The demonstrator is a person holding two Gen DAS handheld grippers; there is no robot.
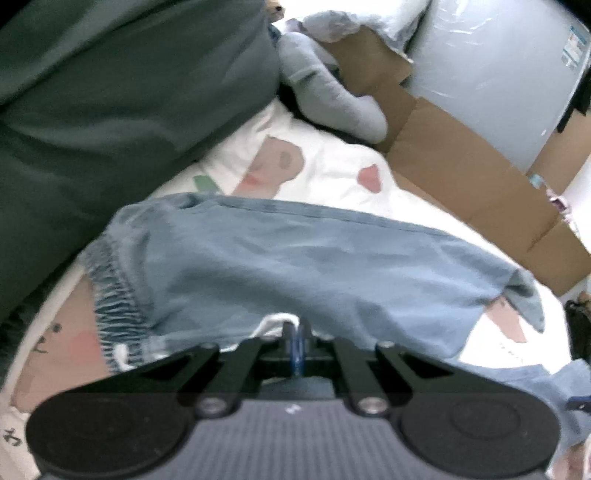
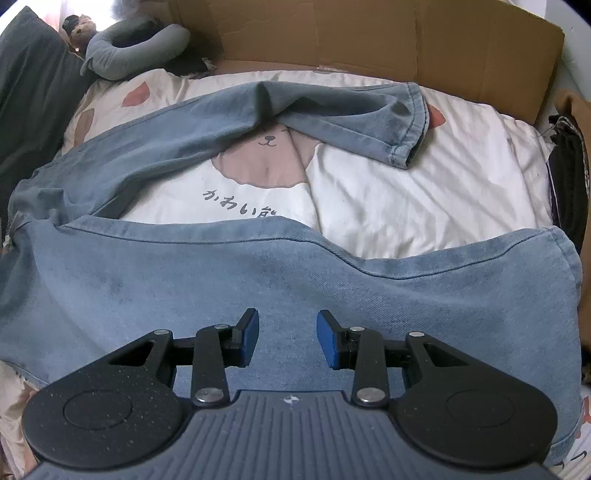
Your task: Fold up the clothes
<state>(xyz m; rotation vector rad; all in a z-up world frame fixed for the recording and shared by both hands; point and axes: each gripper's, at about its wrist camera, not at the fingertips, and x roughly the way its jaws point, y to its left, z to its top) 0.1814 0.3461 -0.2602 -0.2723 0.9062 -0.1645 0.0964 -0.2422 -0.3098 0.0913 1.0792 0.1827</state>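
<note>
A pair of light blue jeans (image 2: 258, 280) lies spread on a white bedsheet with bear prints (image 2: 406, 192). One leg lies across the foreground and the other (image 2: 229, 122) bends across the back. My right gripper (image 2: 288, 338) is open, just above the near leg, holding nothing. In the left wrist view the jeans (image 1: 295, 266) lie with the elastic waistband (image 1: 114, 295) at the left. My left gripper (image 1: 297, 334) is shut on the near edge of the jeans by the waist.
A flattened cardboard box (image 2: 388, 33) stands along the far edge of the bed. A grey neck pillow (image 2: 133, 48) and a small plush toy (image 2: 79, 29) lie at the back left. A dark green cover (image 1: 110, 110) fills the left. Dark clothes (image 2: 569, 177) hang at the right.
</note>
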